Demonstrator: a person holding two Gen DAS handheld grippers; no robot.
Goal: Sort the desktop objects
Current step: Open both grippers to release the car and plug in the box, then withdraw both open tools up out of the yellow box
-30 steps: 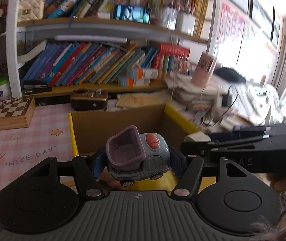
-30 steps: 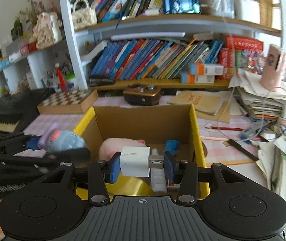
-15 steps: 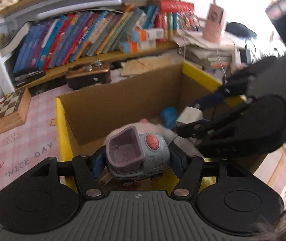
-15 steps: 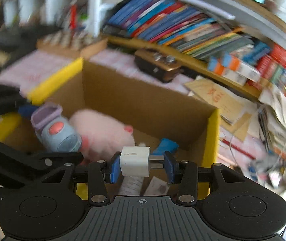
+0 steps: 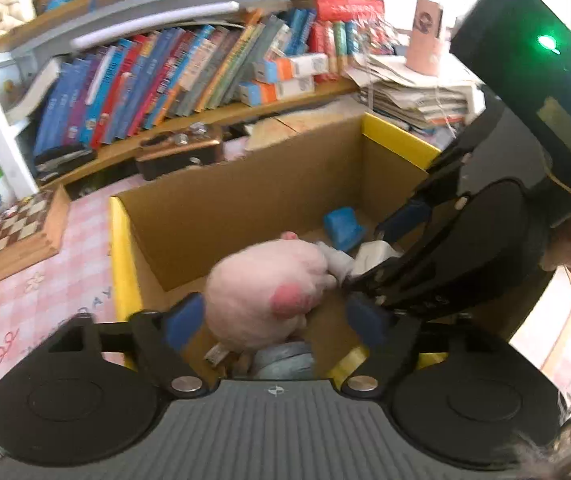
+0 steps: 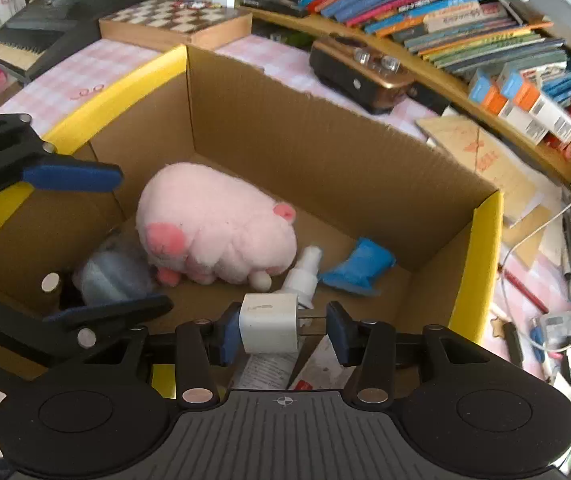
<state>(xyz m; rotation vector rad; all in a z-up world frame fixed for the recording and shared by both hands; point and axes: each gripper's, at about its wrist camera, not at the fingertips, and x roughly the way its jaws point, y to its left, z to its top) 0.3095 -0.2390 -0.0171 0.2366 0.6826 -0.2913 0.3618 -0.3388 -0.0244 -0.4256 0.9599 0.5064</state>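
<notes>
A cardboard box (image 5: 213, 216) with yellow flaps holds a pink plush pig (image 5: 261, 292), a blue item (image 5: 343, 226) and the grey toy truck (image 5: 283, 360), which lies blurred below my left gripper (image 5: 275, 320). That gripper is open and empty over the box's near edge. My right gripper (image 6: 283, 328) is over the box (image 6: 325, 148), shut on a white charger plug (image 6: 270, 322). The pig (image 6: 213, 228), the truck (image 6: 113, 272), a white spray bottle (image 6: 303, 276) and the blue item (image 6: 359, 268) lie on the box floor.
A chessboard box (image 6: 177, 22), a dark radio (image 6: 359, 76) and a bookshelf (image 5: 189, 76) stand behind the box on a pink checked tablecloth (image 5: 17, 300). Stacked papers and cables (image 6: 565, 240) crowd the right. A keyboard (image 6: 33, 32) lies far left.
My left gripper opened and let go of the toy truck, which dropped into the box. Both grippers tilted down over the box; the right one still holds the plug.
</notes>
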